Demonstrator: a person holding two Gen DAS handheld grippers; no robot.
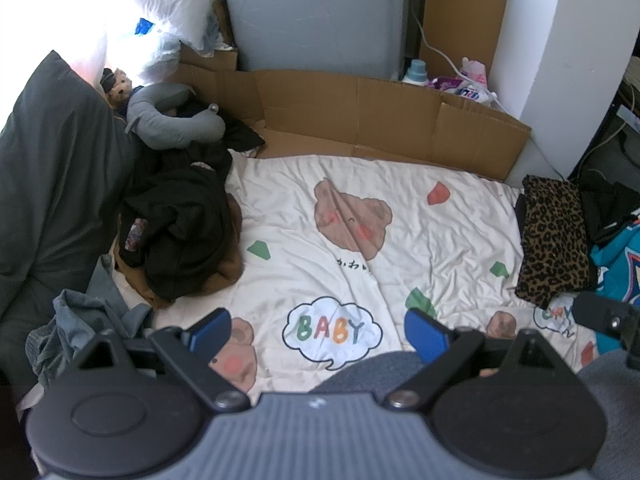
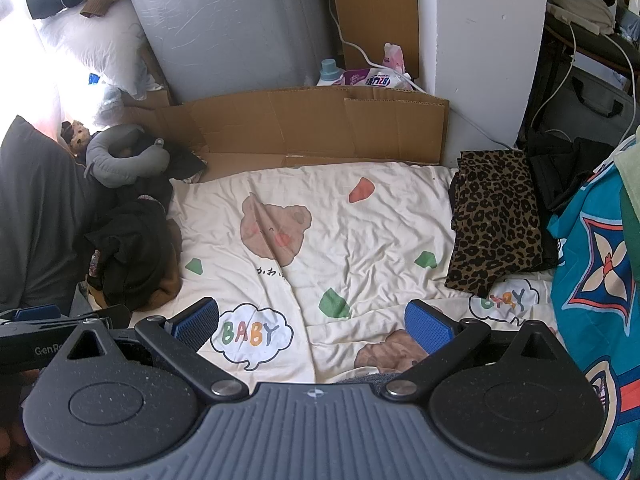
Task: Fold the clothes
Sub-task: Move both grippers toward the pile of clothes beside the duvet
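Observation:
A crumpled pile of dark clothes (image 1: 180, 232) with a brown piece under it lies at the left of the cream bear-print sheet (image 1: 360, 208). At the sheet's right edge sits a folded leopard-print garment (image 1: 554, 240), with black folded clothes behind it. My left gripper (image 1: 318, 334) hovers open above the "BABY" print, holding nothing. A grey-blue garment (image 1: 88, 320) is bunched beside its left finger. My right gripper (image 2: 313, 327) is open and also holds nothing, over the sheet (image 2: 352, 240) between the dark pile (image 2: 132, 256) and the leopard garment (image 2: 496, 232).
Flattened cardboard (image 1: 380, 120) stands along the sheet's far edge. A grey neck pillow (image 1: 172, 120) and a big dark grey pillow (image 1: 52, 184) lie at the left. Teal patterned fabric (image 2: 592, 264) hangs at the right. A detergent bottle (image 2: 330, 72) stands by the white column (image 2: 488, 60).

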